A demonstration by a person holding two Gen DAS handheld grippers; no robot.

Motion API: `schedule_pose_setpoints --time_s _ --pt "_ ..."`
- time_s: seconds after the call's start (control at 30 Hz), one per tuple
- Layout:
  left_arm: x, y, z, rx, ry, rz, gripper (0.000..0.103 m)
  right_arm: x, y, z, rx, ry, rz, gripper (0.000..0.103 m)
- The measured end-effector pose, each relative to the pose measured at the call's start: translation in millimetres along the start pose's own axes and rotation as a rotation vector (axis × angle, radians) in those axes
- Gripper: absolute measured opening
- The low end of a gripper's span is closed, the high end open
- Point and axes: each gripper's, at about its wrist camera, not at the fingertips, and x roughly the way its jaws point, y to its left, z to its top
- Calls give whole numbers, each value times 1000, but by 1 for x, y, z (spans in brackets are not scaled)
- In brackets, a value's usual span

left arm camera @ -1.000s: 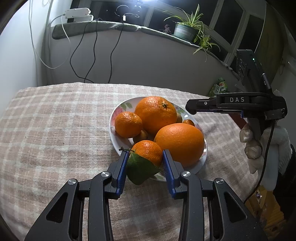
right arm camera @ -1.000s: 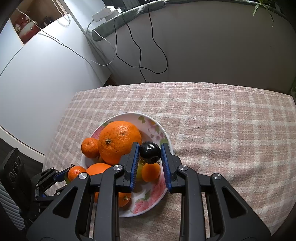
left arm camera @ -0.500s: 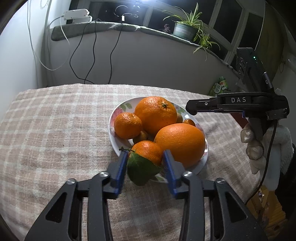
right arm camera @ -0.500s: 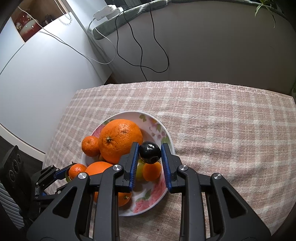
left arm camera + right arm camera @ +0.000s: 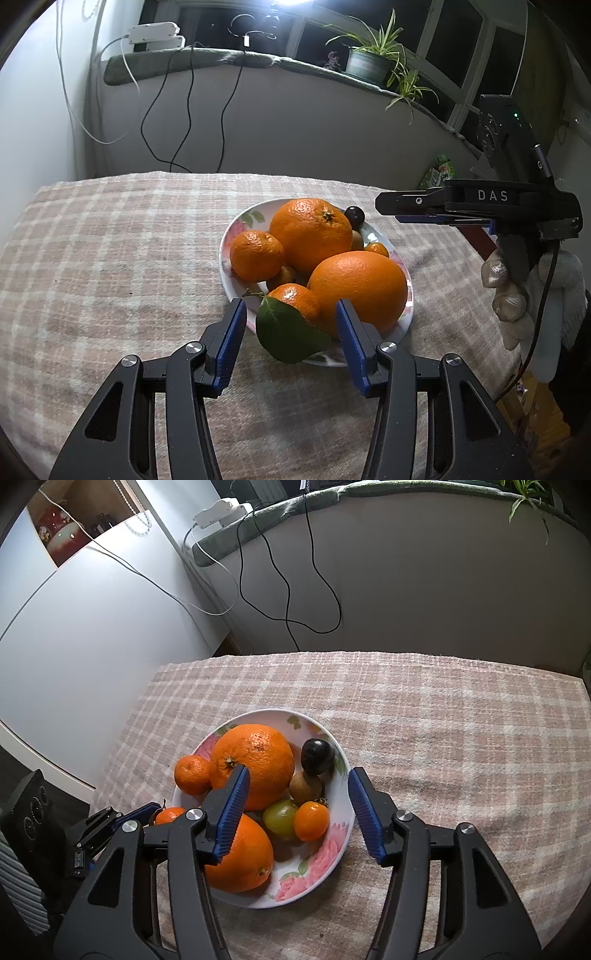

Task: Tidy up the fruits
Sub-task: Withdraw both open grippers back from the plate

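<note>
Dim room, dark window panes above a curved sill with a potted spider plant (image 5: 373,55), a white power strip (image 5: 153,33) and black cables (image 5: 184,110) trailing down the wall. Below, a counter under a pink-and-cream plaid cloth (image 5: 110,258).

Near the middle of the cloth, a flowered white plate (image 5: 317,860) heaped with fruit: two big oranges, one at the back (image 5: 310,232) and one at the front right (image 5: 358,284); a mandarin (image 5: 256,254) on the left rim, touching the back orange; a small leafy mandarin (image 5: 295,299) at the near edge, its green leaf (image 5: 288,336) drooping over the rim. From the right wrist view, also a dark plum (image 5: 317,756) resting against the back orange at the far rim, a brownish round fruit (image 5: 304,786) just below it, a green grape-like fruit (image 5: 280,818) and a small kumquat-like orange fruit (image 5: 312,819) side by side.

Left claw (image 5: 290,332) opening, blue pads either side of the leafy mandarin and its leaf, clear of both, nothing gripped. Right claw (image 5: 297,808) opening too, pads well apart above the plate, plum lying free in the plate beyond the tips, nothing held. In the left wrist view, right claw seen side-on, marked DAS, over the plate's far right edge, gripped by a gloved hand (image 5: 517,295).
</note>
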Motion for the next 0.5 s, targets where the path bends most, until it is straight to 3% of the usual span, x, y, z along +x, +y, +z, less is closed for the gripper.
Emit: schedule_pose_setpoints --time_s 0.4,0.5 --pt "-8 -2 3 6 -15 4 52 -8 3 0 -16 -18 -6 59" --pt "-10 -3 3 9 -21 7 53 -11 5 -2 -30 -27 -16 63"
